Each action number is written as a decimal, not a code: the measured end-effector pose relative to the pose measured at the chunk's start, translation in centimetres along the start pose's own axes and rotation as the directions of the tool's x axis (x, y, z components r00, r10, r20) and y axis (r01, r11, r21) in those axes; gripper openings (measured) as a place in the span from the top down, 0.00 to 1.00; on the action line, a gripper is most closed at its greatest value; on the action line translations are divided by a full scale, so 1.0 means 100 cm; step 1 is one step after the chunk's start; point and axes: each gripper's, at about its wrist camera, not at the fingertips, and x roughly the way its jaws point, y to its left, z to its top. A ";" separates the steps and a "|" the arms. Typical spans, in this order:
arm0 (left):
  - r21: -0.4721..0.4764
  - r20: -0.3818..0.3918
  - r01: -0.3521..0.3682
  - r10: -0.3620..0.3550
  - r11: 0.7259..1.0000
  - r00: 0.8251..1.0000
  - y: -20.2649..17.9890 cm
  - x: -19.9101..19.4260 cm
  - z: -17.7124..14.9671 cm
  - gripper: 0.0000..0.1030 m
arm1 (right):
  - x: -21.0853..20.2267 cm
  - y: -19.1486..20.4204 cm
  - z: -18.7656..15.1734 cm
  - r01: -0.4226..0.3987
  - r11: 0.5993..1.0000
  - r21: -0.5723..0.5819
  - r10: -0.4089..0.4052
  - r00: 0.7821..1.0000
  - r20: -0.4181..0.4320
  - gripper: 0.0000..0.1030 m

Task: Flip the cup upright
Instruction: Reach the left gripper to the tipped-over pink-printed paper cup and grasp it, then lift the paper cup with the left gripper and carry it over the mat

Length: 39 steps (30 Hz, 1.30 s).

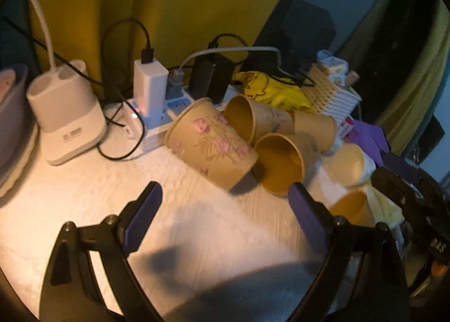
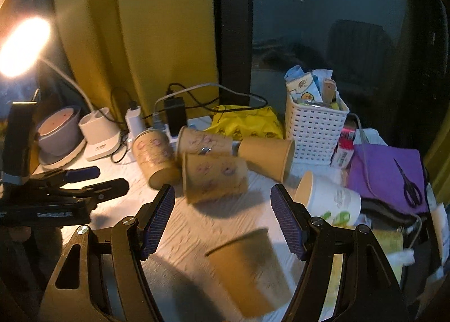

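Several tan paper cups lie tipped on the white table. In the left wrist view a flowered cup [image 1: 213, 144] lies on its side ahead of my open, empty left gripper [image 1: 226, 195], with an open-mouthed cup [image 1: 284, 161] by the right finger. In the right wrist view my open right gripper [image 2: 223, 199] is behind a flowered cup on its side [image 2: 215, 178]. A blurred tan cup [image 2: 250, 268] stands mouth up low between its fingers, untouched. A white cup [image 2: 329, 199] lies to the right. The left gripper [image 2: 84, 181] shows at left.
A power strip with chargers and cables [image 1: 157, 102], a white lamp base [image 1: 64, 114] and a bowl [image 2: 57, 130] stand at the back left. A white basket [image 2: 315, 128], yellow bag [image 2: 247, 122], purple cloth and scissors [image 2: 409, 181] crowd the right.
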 end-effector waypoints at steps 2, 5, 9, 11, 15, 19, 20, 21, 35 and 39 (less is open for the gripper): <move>-0.041 -0.006 0.006 -0.006 0.999 1.000 0.003 0.011 0.007 0.11 | 0.008 -0.005 0.005 -0.001 1.000 0.000 0.001 1.000 -0.002 0.28; -0.107 -0.019 0.010 -0.012 0.994 1.000 0.010 0.026 0.014 0.11 | 0.018 -0.011 0.012 -0.003 1.000 0.001 0.003 1.000 -0.004 0.28; -0.165 -0.051 0.003 -0.012 0.986 0.999 0.015 0.046 0.021 0.11 | 0.028 -0.017 0.018 -0.015 1.000 0.013 0.015 1.000 0.005 0.28; -0.186 -0.062 0.010 -0.022 0.983 0.998 0.016 0.053 0.024 0.11 | 0.032 -0.020 0.020 -0.022 0.999 0.032 0.022 1.000 0.007 0.28; -0.193 -0.093 0.011 -0.029 0.981 0.995 0.016 0.071 0.027 0.11 | 0.034 -0.023 0.018 -0.027 0.999 0.042 0.027 1.000 0.008 0.28; -0.193 -0.093 0.025 -0.043 0.981 0.995 0.017 0.079 0.029 0.12 | 0.032 -0.024 0.019 -0.023 0.999 0.046 0.022 1.000 0.006 0.28; -0.192 -0.089 0.025 -0.042 0.981 0.995 0.018 0.078 0.029 0.17 | 0.031 -0.024 0.019 -0.022 0.999 0.047 0.022 1.000 0.004 0.28; -0.194 -0.087 0.034 -0.052 0.980 0.995 0.020 0.077 0.028 0.23 | 0.030 -0.023 0.019 -0.022 0.999 0.047 0.022 1.000 0.003 0.28; -0.114 -0.069 0.075 -0.084 0.991 0.994 0.019 0.033 0.010 0.37 | -0.005 -0.004 0.015 -0.052 0.997 0.060 0.051 0.999 0.017 0.28; -0.064 -0.026 0.085 -0.087 0.994 0.996 0.010 0.004 -0.002 0.37 | -0.021 0.003 0.010 -0.060 0.996 0.070 0.058 0.998 0.022 0.28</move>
